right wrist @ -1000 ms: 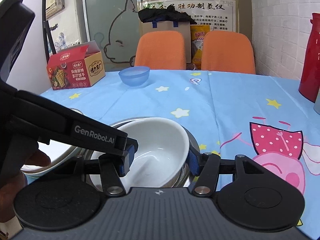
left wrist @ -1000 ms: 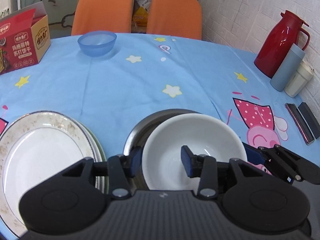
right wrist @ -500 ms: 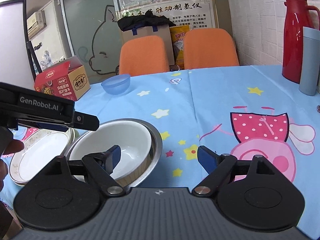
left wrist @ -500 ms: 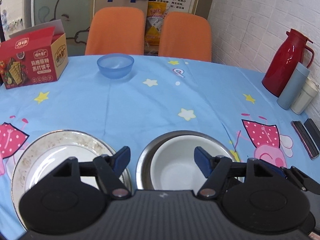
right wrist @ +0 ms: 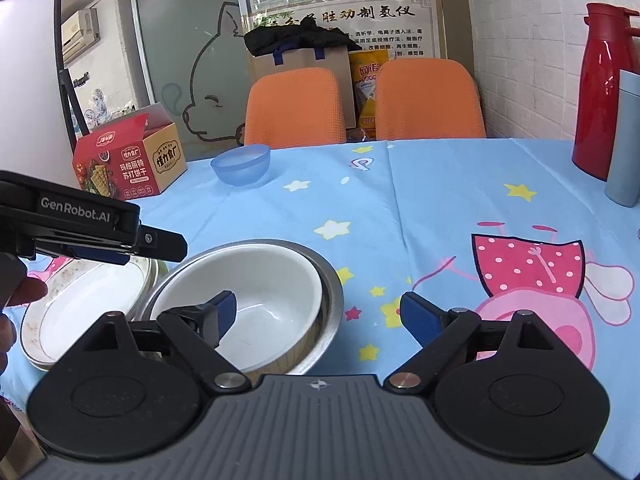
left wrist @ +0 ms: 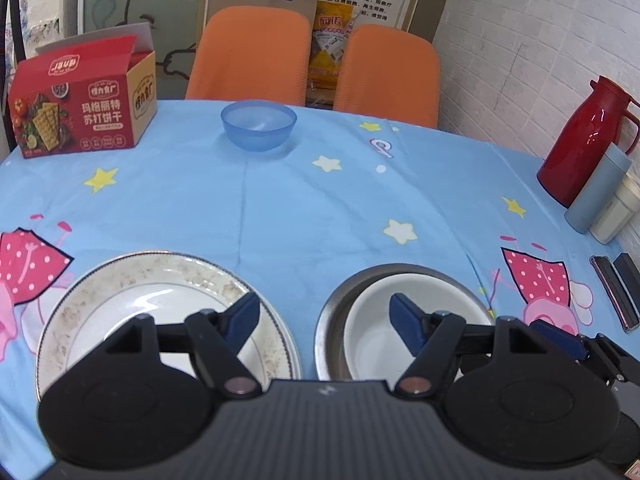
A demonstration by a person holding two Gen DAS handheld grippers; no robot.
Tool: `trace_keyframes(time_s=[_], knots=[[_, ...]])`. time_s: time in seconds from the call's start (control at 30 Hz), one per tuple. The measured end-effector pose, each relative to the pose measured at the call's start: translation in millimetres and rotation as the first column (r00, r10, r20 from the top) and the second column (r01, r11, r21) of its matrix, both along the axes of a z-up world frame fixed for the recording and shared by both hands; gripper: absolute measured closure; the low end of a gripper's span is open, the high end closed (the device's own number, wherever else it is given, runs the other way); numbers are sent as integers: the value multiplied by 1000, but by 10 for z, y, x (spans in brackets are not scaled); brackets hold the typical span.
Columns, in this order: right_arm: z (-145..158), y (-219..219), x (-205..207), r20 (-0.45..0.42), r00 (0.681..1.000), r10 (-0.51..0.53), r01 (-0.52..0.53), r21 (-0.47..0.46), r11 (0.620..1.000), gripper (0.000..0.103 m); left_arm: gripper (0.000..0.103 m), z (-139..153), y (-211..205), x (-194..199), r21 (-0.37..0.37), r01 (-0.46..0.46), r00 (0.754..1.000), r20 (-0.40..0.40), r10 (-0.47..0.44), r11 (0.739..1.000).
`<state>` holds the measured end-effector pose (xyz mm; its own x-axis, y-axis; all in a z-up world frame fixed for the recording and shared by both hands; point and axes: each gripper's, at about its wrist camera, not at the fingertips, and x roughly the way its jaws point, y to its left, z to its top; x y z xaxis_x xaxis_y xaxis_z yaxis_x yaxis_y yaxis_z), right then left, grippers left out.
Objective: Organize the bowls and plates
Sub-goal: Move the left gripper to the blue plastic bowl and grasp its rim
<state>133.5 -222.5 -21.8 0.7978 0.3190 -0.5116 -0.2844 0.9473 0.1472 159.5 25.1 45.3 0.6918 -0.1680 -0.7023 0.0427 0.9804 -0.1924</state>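
A white bowl (left wrist: 372, 336) (right wrist: 264, 280) sits nested inside a steel bowl (left wrist: 332, 312) (right wrist: 332, 280) on the blue tablecloth. Left of it lies a stack of speckled white plates (left wrist: 120, 300) (right wrist: 88, 304). A blue plastic bowl (left wrist: 259, 125) (right wrist: 241, 165) stands alone at the far side of the table. My left gripper (left wrist: 324, 320) is open and empty, above the gap between plates and bowls; it shows in the right wrist view (right wrist: 152, 242). My right gripper (right wrist: 318, 316) is open and empty, over the steel bowl's right rim.
A red cracker box (left wrist: 80, 108) stands at the far left. A red thermos (left wrist: 584, 140), a grey-blue tumbler (left wrist: 596, 196) and a white cup (left wrist: 612, 216) stand at the right edge, with dark flat cases (left wrist: 616, 292) nearby. Two orange chairs (left wrist: 312, 52) are behind the table.
Both grippers opened, let go of the white bowl and pulled back and up. The white bowl now rests in the steel bowl.
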Motion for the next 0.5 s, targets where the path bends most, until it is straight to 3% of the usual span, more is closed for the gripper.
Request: trace_keyframes(time_s=[0.3,0.5], knots=[[300,323,317,45,991,123,-118,-90,989,0,30,107,363,240,6,-31,1000,7,31,1000],[581,545,898,71,978,198,-180,-205,962,0,28,262,809,803,-4,-114,993,40,114,993]])
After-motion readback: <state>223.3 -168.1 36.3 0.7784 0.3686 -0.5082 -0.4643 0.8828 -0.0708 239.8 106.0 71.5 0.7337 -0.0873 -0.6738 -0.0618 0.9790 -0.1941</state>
